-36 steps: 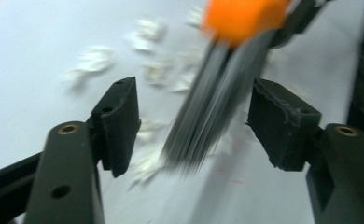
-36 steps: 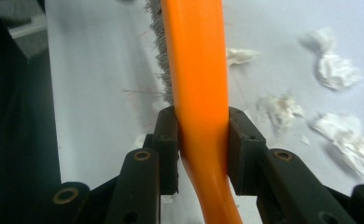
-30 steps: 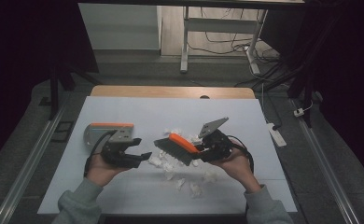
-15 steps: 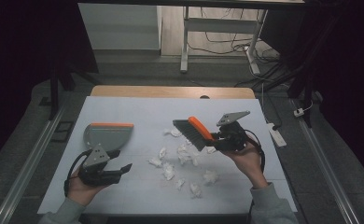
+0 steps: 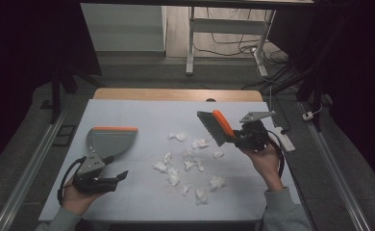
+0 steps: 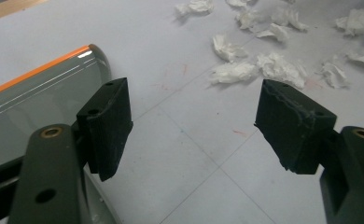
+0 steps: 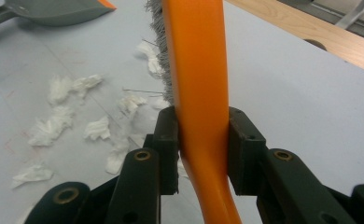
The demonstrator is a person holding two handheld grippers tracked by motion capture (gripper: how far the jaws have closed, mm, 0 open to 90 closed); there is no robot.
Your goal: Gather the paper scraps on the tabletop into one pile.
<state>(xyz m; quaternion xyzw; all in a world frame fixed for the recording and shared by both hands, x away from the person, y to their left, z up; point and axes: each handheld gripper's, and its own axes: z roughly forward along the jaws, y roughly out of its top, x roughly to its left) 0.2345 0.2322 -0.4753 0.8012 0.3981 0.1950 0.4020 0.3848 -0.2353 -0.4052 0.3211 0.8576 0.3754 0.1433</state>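
A brush with an orange handle (image 5: pixel 221 123) and grey bristles is lifted over the right half of the table, and my right gripper (image 5: pixel 235 138) is shut on its handle (image 7: pixel 199 84). In the right gripper view both jaws of the right gripper (image 7: pixel 202 149) press the handle's sides. Several crumpled white paper scraps (image 5: pixel 185 161) lie scattered mid-table. A grey dustpan with an orange lip (image 5: pixel 111 139) rests at the left. My left gripper (image 5: pixel 117 169) hovers just in front of the dustpan, open and holding nothing. The left gripper (image 6: pixel 194 121) has the dustpan (image 6: pixel 35 102) at its left and the scraps (image 6: pixel 259 65) ahead.
The pale blue table top (image 5: pixel 142 113) ends in a wooden strip (image 5: pixel 176 94) along the far edge. A white power strip (image 5: pixel 284 139) lies off the right side. Metal desk legs and cables stand on the floor behind.
My right gripper carried the brush up and to the right, away from the scraps. My left gripper pulled back toward the front left, clear of the dustpan's handle end.
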